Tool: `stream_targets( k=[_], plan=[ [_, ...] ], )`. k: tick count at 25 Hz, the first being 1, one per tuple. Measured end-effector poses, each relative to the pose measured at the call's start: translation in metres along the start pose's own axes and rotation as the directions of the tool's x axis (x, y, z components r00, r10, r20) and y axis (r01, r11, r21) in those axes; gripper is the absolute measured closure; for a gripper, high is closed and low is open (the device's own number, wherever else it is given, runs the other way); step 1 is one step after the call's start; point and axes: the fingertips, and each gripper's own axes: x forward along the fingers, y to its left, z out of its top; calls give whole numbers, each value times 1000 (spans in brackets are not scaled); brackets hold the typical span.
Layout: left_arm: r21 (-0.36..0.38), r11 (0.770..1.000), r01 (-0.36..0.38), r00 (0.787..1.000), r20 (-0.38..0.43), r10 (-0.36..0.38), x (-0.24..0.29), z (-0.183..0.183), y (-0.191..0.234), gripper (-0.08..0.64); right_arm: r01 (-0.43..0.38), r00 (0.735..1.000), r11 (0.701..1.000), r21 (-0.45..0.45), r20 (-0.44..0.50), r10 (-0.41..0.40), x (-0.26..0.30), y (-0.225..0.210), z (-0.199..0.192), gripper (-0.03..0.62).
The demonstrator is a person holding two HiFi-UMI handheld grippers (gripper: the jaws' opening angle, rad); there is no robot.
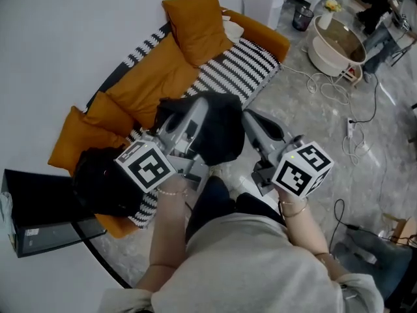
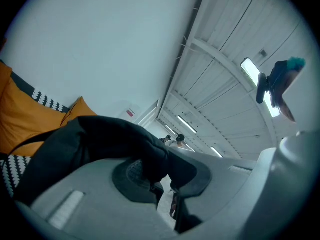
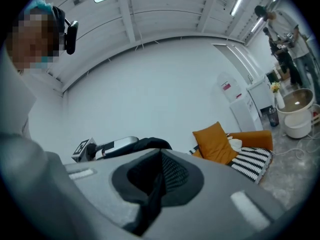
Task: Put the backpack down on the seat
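Backpack (image 1: pixel 218 132), of soft, matte black fabric, slumped in a rounded mass, hung between the two grippers at the front edge of the sofa seat (image 1: pixel 241 64); whether it touched the seat could not be told. Left gripper (image 2: pixel 162 176): grey moulded jaws closed on a thick fold of the black fabric. Right gripper (image 3: pixel 157 181): ribbed dark pads (image 3: pixel 175 174) pinched together on a thin black strip of it. The seat cover was boldly striped black and white, and the square cushion (image 1: pixel 195 21) was plain orange cloth.
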Motion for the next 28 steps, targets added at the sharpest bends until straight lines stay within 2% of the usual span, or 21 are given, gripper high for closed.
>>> stream_targets(
  k=[9, 19, 28],
  plan=[
    [-37, 999, 11, 999, -36, -13, 62, 38, 82, 502, 32, 999, 999, 27, -13, -31, 94, -54, 10, 591],
    [-34, 999, 16, 995, -95, -19, 127, 120, 196, 502, 72, 997, 997, 37, -15, -71, 238, -97, 36, 591],
    [-60, 998, 19, 990, -142, -28, 156, 147, 260, 502, 110, 994, 993, 50, -29, -109, 309, -126, 42, 591]
  ],
)
